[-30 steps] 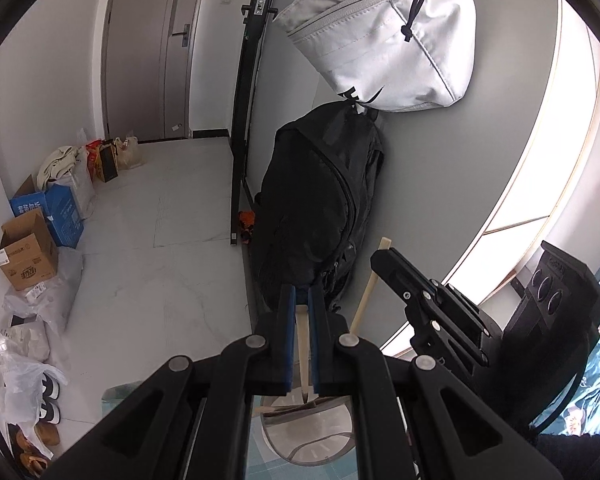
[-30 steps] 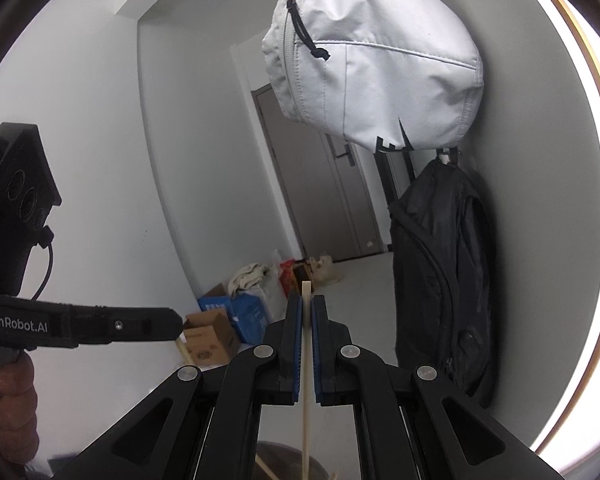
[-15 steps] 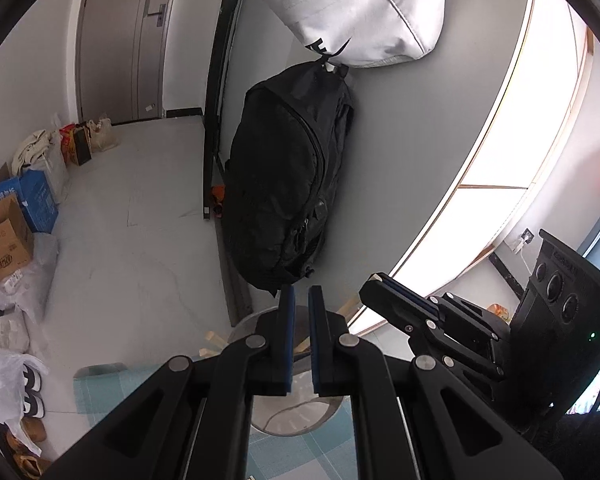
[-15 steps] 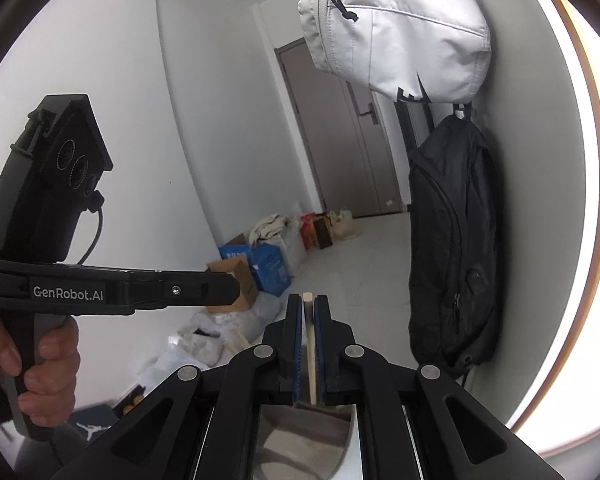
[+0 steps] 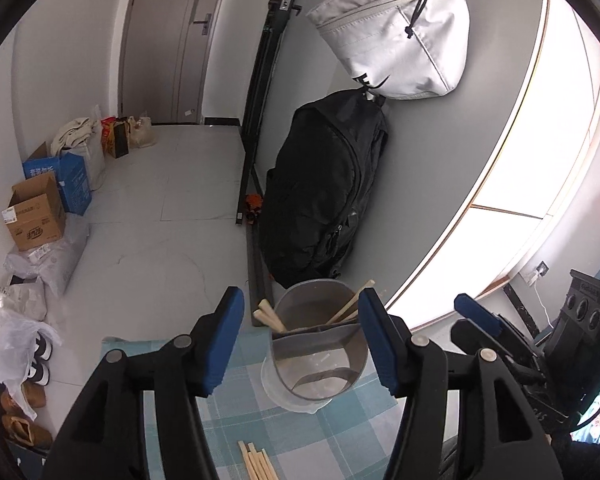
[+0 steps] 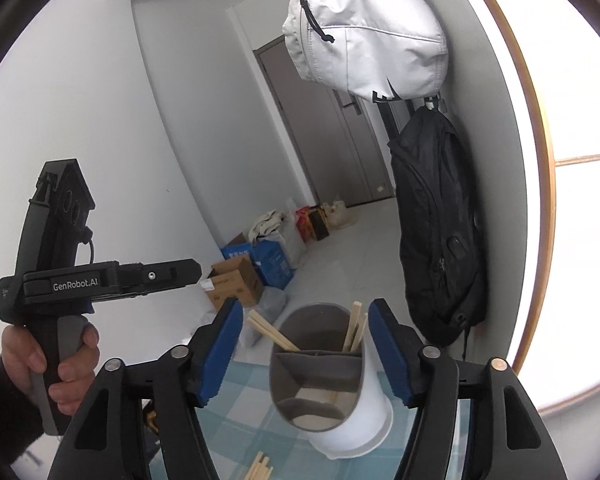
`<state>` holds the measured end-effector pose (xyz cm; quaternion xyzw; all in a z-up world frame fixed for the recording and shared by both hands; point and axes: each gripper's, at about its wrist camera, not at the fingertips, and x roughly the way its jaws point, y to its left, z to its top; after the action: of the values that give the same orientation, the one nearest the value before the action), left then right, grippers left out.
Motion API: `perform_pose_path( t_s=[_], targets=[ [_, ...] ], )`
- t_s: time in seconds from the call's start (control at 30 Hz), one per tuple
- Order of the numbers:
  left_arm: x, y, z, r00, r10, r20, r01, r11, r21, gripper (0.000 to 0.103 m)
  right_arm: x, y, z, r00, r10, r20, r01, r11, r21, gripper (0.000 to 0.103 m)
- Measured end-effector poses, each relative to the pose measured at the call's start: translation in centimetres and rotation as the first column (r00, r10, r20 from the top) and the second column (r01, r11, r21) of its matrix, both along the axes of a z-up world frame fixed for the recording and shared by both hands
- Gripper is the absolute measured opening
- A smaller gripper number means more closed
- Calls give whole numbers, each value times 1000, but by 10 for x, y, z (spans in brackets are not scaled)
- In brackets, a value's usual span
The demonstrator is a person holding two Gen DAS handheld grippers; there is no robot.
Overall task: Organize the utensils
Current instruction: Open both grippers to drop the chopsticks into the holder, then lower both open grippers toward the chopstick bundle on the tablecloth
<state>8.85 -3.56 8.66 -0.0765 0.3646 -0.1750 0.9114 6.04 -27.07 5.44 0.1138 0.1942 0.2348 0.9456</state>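
Both your tongs have just been opening; they stand wide and empty above the blue-and-white checked tablecloth (image 5: 340, 432).
Between your left tongs' (image 5: 300, 340) blue pads sits the grey divided plastic utensil holder (image 5: 320, 344) with wooden chopsticks (image 5: 270, 318); your right tongs (image 6: 306, 350) frame it too, with a black backpack (image 6: 436, 240) hanging on the grey wall beyond.

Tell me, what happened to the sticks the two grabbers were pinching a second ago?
Both let go. The left gripper and right gripper have just been opening, with nothing pinched now. The chopsticks stand in the holder. The loose chopsticks on the checked cloth stay put, and so do the hanging bags.
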Motion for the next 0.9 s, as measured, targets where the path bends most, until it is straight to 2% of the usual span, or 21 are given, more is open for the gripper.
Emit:
perform_pose_path(
  t_s=[0.2,0.47,0.53,0.6,0.67,0.9],
  targets=[
    [-20,15,-2,997,78,-12,-79,997,-10,64,-28,7,12,1000,-15,22,16,1000,-7,80],
    [-58,14,6,990,118,73,-120,992,26,65,-58,25,25,998,15,59,-14,1000,-23,85],
    [-65,15,6,988,125,86,-128,991,29,65,-65,30,28,998,23,58,-22,999,-24,89],
    [-71,17,6,987,128,96,-131,991,26,72,-71,35,28,998,35,52,-34,999,-24,94],
    [-76,20,4,984,140,110,-143,989,20,80,-77,39,26,998,41,43,-40,999,-22,94],
    [-93,31,-27,977,176,123,-180,983,23,81,-85,55,-7,997,59,-44,-61,997,-50,97]
  ],
)
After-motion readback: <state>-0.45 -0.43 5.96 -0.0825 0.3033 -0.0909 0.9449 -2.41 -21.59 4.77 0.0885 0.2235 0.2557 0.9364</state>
